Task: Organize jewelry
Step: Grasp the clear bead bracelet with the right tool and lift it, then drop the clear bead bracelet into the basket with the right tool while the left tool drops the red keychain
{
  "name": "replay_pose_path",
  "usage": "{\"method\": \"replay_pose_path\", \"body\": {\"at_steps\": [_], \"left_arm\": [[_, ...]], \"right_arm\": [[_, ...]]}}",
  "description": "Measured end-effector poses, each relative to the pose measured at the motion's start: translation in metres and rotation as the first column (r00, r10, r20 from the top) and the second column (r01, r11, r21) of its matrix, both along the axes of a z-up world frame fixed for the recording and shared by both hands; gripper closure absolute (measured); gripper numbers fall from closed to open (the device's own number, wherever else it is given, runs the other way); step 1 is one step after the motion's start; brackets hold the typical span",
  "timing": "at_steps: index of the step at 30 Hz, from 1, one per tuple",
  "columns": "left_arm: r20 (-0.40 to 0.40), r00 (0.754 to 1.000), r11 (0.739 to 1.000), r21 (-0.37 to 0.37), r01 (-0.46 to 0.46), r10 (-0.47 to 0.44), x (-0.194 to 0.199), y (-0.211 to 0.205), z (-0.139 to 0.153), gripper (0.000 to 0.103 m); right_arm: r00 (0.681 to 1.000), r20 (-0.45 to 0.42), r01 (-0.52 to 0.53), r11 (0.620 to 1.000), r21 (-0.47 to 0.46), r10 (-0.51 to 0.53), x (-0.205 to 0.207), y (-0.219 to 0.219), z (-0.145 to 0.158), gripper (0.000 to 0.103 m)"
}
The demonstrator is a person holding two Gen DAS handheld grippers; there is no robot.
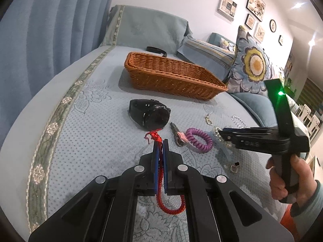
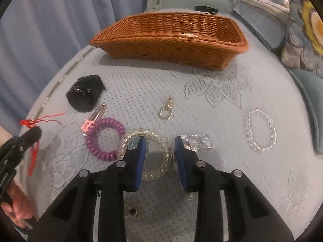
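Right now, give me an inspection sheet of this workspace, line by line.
Surface: blue quilted cover with embroidered flowers.
Job's things: wicker basket at the far side, something pale inside; black watch; purple coil band touching a hair clip; clear coil bracelet; clear bead bracelet; gold clasp; sparkly piece; small dark-stone piece.
Clutter: black strap behind the basket.
Grippers: left tongs shut on red braided cord; right tongs open over the clear coil bracelet.
Cables: nothing seen.
Surroundings: blue curtain, floral cushion, framed pictures.
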State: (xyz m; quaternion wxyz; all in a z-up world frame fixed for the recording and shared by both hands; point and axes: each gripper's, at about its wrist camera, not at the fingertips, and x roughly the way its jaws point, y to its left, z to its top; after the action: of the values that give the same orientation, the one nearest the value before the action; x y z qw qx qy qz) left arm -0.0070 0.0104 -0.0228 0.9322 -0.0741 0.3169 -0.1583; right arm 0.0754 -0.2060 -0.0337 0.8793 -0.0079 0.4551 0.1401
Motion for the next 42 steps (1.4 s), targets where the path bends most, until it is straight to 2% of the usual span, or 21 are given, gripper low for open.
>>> {"method": "replay_pose_path", "body": {"at_steps": [1,2,4,5,11,14,20,23,27,35,38,42], "left_arm": [[0.002,1.0,1.0,-0.001,0.001,-0.001,0.0,0.0,0.001,0.102],[0.004,1.0,1.0,-0.002,0.002,-0.002,-0.001,0.0,0.001,0.102],[0.008,1.0,1.0,-0.002,0.007,-0.007,-0.001,0.0,0.002,0.102],[0.009,1.0,1.0,-0.002,0.009,-0.009,-0.001,-0.001,0.002,0.102],[0.019,1.0,1.0,0.002,0.021,-0.021,-0.004,-0.003,0.003,0.102],[0.037,0.999,1.0,0.003,0.028,-0.029,-0.008,-0.004,0.006,0.102],[0.112,0.992,0.998,-0.017,0.063,-0.061,-0.015,-0.007,0.028,0.102],[0.146,0.986,0.996,-0.034,0.085,-0.08,-0.01,-0.008,0.045,0.102],[0.177,0.979,0.994,-0.036,0.107,-0.099,0.014,-0.013,0.065,0.102],[0.215,0.966,0.988,-0.015,0.153,-0.146,0.11,-0.038,0.103,0.102],[0.199,0.965,0.983,-0.019,0.181,-0.173,0.149,-0.049,0.106,0.102],[0.139,0.972,0.98,-0.019,0.196,-0.192,0.195,-0.066,0.093,0.102]], "right_arm": [[1.0,0.005,-0.001,1.0,-0.007,0.001,0.001,0.001,0.0,0.077],[1.0,0.02,-0.003,1.0,-0.026,0.004,-0.001,0.002,-0.001,0.085],[0.999,0.041,-0.013,0.998,-0.055,0.015,-0.006,0.002,-0.002,0.094],[0.999,0.049,-0.02,0.998,-0.053,0.023,-0.009,0.001,-0.002,0.095],[0.992,0.123,0.008,1.0,-0.024,-0.005,-0.034,-0.01,0.011,0.096],[0.986,0.163,0.036,0.999,0.03,-0.04,-0.047,-0.022,0.024,0.096],[0.971,0.229,0.054,0.995,0.086,-0.073,-0.053,-0.036,0.052,0.096],[0.961,0.269,0.046,0.996,0.079,-0.065,-0.049,-0.036,0.072,0.096],[0.949,0.307,0.044,0.996,0.08,-0.067,-0.027,-0.036,0.094,0.096],[0.94,0.331,0.073,0.996,0.044,-0.083,0.055,-0.032,0.118,0.096],[0.947,0.309,0.08,0.996,0.025,-0.084,0.092,-0.03,0.115,0.096],[0.965,0.249,0.081,0.997,-0.006,-0.077,0.137,-0.024,0.097,0.096]]}}
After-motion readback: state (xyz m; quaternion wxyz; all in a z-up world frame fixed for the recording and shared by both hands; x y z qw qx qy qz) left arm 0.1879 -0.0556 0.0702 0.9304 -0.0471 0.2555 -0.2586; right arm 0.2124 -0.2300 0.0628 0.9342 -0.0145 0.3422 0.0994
